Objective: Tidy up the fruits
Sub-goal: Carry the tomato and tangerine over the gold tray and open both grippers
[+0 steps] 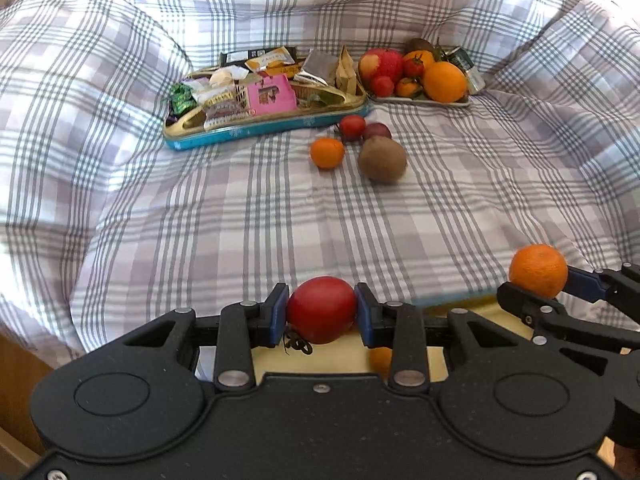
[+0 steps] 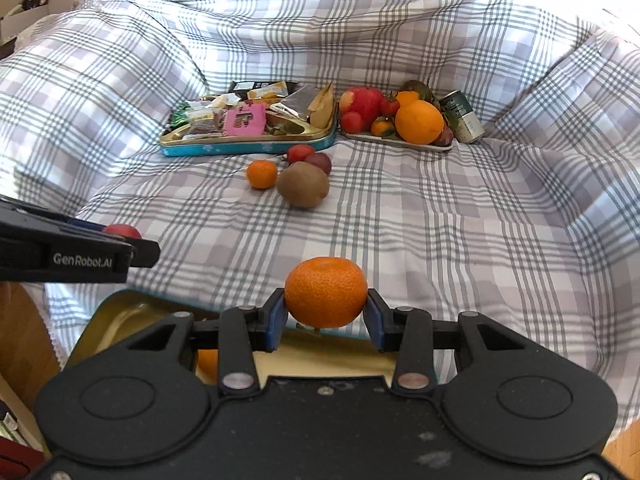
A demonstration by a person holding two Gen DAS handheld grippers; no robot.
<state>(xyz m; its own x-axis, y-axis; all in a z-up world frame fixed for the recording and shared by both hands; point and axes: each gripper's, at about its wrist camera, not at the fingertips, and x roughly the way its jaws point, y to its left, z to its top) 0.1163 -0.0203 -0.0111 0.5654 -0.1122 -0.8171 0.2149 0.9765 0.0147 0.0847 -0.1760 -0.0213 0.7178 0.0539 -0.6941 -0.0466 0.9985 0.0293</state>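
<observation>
Left gripper (image 1: 322, 312) clamped a round red tomato (image 1: 321, 309), right gripper (image 2: 326, 312) a dimpled orange mandarin (image 2: 326, 291), both just above the gold tin tray (image 2: 120, 320) at the bed's near edge

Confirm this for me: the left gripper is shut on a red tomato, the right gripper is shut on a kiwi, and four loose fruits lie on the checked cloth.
Not quite. The right gripper is shut on a mandarin, not a kiwi, as the right wrist view shows. The kiwi lies loose on the checked cloth. The left gripper is indeed shut on the red tomato.
</observation>
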